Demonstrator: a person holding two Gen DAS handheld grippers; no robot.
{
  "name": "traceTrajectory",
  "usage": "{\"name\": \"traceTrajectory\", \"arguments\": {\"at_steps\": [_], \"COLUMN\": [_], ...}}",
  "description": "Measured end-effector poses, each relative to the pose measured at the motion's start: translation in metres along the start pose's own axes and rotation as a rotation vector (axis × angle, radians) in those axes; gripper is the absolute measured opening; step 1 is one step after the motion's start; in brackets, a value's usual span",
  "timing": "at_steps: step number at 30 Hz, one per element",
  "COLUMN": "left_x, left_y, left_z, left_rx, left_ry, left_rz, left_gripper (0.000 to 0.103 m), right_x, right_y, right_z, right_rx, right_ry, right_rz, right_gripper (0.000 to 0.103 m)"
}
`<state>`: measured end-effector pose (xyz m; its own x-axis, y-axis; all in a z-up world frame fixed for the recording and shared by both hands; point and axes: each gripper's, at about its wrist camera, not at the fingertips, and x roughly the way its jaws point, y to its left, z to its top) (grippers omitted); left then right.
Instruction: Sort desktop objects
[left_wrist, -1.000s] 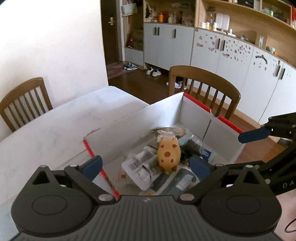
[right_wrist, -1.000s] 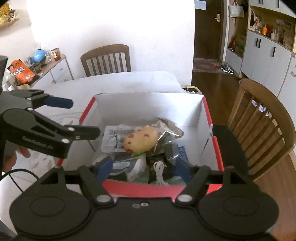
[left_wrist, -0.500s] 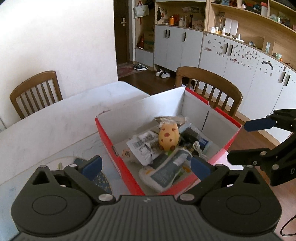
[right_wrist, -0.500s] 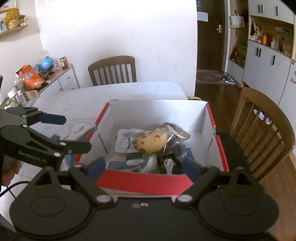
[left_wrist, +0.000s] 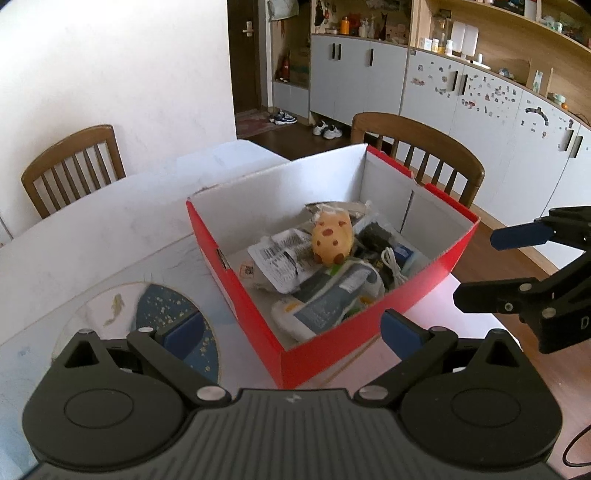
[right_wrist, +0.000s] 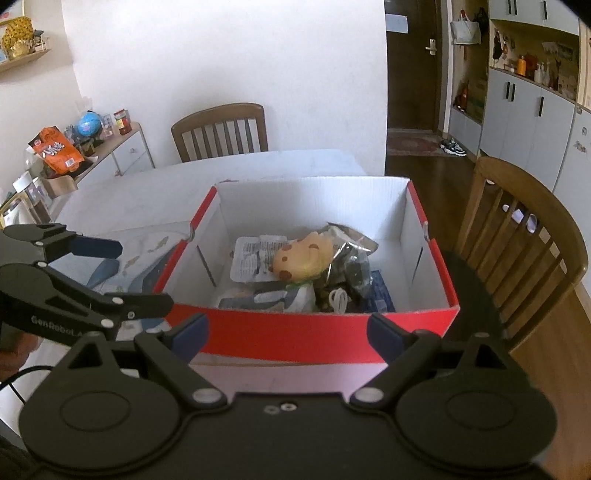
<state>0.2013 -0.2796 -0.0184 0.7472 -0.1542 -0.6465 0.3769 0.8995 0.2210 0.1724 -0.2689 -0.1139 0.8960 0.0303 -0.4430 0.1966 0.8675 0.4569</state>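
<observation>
A: Left wrist view: left gripper (left_wrist: 291, 326) fingers wide apart, nothing between the pads. Red box (left_wrist: 424, 291) on white table (left_wrist: 110, 229), just ahead.

B: Contents?

A: Yellow spotted toy (left_wrist: 331, 238) on packets (left_wrist: 280, 258).

B: Right wrist view?

A: Right gripper (right_wrist: 288, 334) fingers spread, empty, short of the box's near wall; toy lies mid-box.
</observation>
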Motion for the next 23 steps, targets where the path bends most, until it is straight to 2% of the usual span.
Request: {"name": "traceTrajectory", "arguments": {"at_steps": [15, 23], "left_x": [-0.0025, -0.0043], "left_y": [0.0040, 0.0025], "left_z": [-0.0042, -0.0065], "left_rx": [-0.039, -0.026], "left_ry": [0.014, 0.016], "left_rz": [0.001, -0.008], "left_gripper": [0.102, 0.102], "right_x": [-0.0014, -0.0023], "right_y": [0.0039, 0.0033], "right_z": [-0.0051, -0.0073], "right_rx": [-0.004, 0.007], "right_ry": [0.003, 0.009], "right_rz": [0.000, -0.010], "right_gripper": [0.093, 0.093]}}
